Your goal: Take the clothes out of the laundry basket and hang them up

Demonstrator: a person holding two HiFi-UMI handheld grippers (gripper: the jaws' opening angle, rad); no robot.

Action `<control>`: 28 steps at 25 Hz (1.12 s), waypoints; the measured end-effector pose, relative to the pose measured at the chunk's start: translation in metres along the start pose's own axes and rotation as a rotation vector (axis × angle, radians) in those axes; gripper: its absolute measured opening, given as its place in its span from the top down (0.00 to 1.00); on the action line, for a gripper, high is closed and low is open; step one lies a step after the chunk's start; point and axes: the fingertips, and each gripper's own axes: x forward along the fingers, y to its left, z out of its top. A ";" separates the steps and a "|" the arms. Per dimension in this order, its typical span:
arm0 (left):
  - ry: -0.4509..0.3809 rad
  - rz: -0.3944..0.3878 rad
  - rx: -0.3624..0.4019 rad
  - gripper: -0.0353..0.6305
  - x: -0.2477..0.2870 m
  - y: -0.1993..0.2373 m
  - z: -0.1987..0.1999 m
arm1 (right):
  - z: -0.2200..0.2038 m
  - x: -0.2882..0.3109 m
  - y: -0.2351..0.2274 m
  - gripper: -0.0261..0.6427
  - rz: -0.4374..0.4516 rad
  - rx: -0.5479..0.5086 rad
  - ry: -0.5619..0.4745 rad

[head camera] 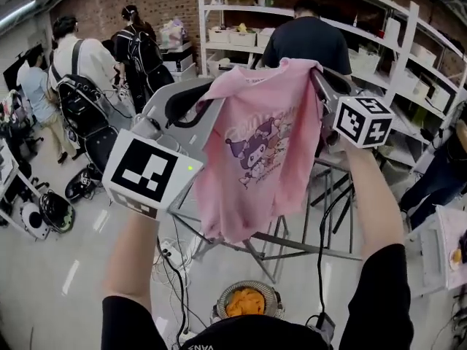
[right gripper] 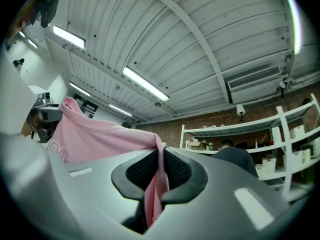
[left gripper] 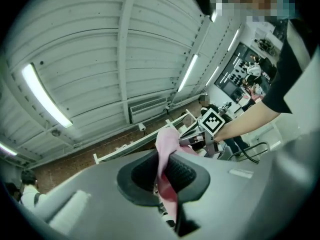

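Observation:
A pink T-shirt [head camera: 263, 152] with a purple cartoon print hangs spread between both grippers, held high in front of me. My left gripper [head camera: 206, 99] is shut on its left shoulder, and the pink cloth [left gripper: 167, 149] shows pinched between the black pads. My right gripper [head camera: 315, 75] is shut on the other shoulder, where the shirt [right gripper: 100, 139] stretches away to the left from its pads. A laundry basket [head camera: 246, 302] with orange cloth inside sits on the floor below me. A metal drying rack [head camera: 321, 210] stands behind the shirt.
White shelving [head camera: 241, 20] with boxes lines the brick back wall and the right side. A person in a dark shirt [head camera: 306, 39] stands at the shelves; other people with backpacks [head camera: 87, 86] stand at the left. Cables [head camera: 175, 268] trail over the floor near the basket.

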 end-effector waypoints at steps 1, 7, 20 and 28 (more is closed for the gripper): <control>0.011 0.027 0.014 0.92 0.003 0.001 0.002 | 0.003 0.010 -0.003 0.90 0.024 0.004 -0.015; 0.092 0.139 0.032 0.92 0.013 -0.012 -0.011 | -0.003 0.057 -0.007 0.90 0.144 0.013 -0.056; 0.219 0.076 -0.101 0.92 0.062 -0.139 -0.090 | -0.152 0.034 -0.060 0.90 0.192 0.178 0.062; 0.256 -0.001 -0.197 0.92 0.097 -0.235 -0.120 | -0.219 -0.007 -0.109 0.90 0.163 0.169 0.147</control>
